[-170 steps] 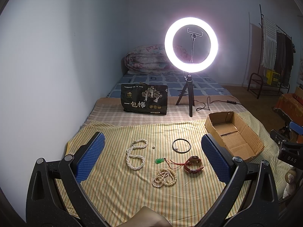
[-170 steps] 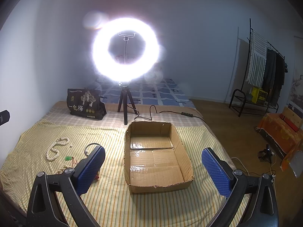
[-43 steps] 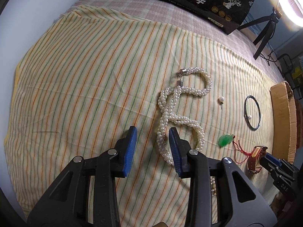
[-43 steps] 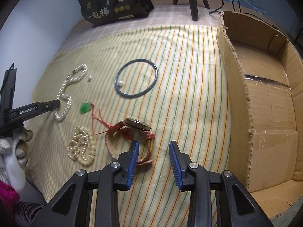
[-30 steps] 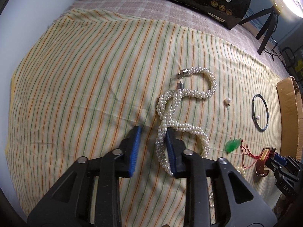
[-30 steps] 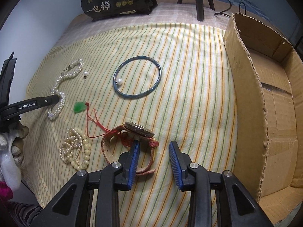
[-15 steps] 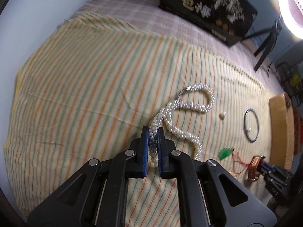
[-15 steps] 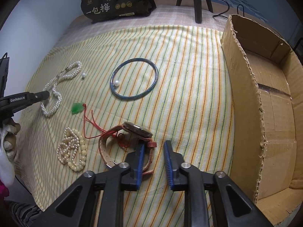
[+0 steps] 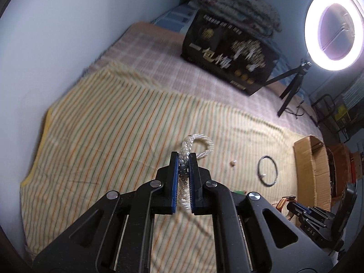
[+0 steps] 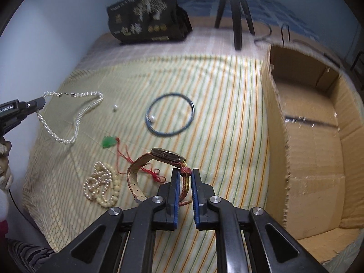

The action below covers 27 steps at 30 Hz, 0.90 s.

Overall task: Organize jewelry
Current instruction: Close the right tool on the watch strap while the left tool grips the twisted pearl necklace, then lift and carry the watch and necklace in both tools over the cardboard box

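Up close in the left wrist view, our left gripper point(image 9: 183, 157) is clamped on the pearl rope point(image 9: 185, 150), which loops past the tips toward twelve o'clock above the striped cloth point(image 9: 102, 136), with the bangle point(image 9: 268, 170) and box point(image 9: 311, 173) at three o'clock. Over in the right wrist view, our right gripper point(image 10: 183, 172), jaws just closing, pinches the watch point(image 10: 168, 155) by its red strap; the pendant point(image 10: 108, 142) and bead pile point(image 10: 102, 185) lie at nine o'clock.
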Tool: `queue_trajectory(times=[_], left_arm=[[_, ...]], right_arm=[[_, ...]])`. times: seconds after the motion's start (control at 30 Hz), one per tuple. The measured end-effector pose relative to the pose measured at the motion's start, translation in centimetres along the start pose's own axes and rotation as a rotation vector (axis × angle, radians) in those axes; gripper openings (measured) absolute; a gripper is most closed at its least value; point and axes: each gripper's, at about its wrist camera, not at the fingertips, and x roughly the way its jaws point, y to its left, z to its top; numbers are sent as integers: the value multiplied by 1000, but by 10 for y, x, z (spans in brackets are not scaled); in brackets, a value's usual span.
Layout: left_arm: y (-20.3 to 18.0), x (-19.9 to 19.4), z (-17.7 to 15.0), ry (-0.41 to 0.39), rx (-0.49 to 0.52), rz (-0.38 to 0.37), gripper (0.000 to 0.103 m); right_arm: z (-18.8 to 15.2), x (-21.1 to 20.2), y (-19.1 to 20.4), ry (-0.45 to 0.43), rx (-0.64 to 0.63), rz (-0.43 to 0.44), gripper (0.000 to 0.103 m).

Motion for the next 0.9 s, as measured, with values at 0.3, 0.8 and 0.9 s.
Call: queue_trajectory(times=[0.3,0.8,0.9], left_arm=[[-21,-42,6,-77,6,-80,6],[-93,-99,10,-159,90,-208,6],[-112,-103,9,-167,111,-227,6]], right_arm=[[5,-34,7,-86,-33,-1,7],[1,-83,-52,-169,72,-8,7],[-3,-90,-69,-180,94,-25,7]])
